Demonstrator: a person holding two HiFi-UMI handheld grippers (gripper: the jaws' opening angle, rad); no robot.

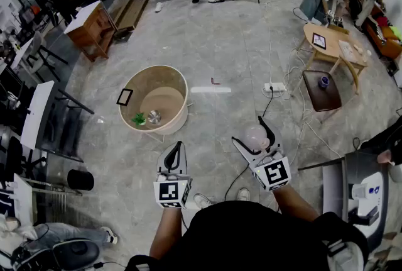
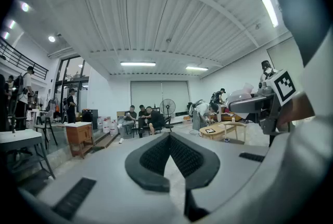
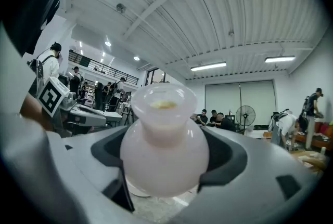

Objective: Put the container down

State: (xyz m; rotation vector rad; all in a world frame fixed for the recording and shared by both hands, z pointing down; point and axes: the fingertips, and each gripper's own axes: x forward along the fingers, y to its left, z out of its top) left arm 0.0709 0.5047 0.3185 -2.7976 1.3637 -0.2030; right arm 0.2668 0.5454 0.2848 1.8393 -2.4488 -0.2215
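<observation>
Right tool [image 1: 256,141], lower centre of the head view: jaws set wide, gripping the pale pink container [image 3: 164,150], upright. Left tool [image 1: 177,149] beside it: jaws together, empty.

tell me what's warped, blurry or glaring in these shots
Both gripper views are fisheye with black corners; right gripper view, the container looms large and soft-edged; left gripper view, ceiling strip lights glare; head view is evenly lit, bent at the edges.
</observation>
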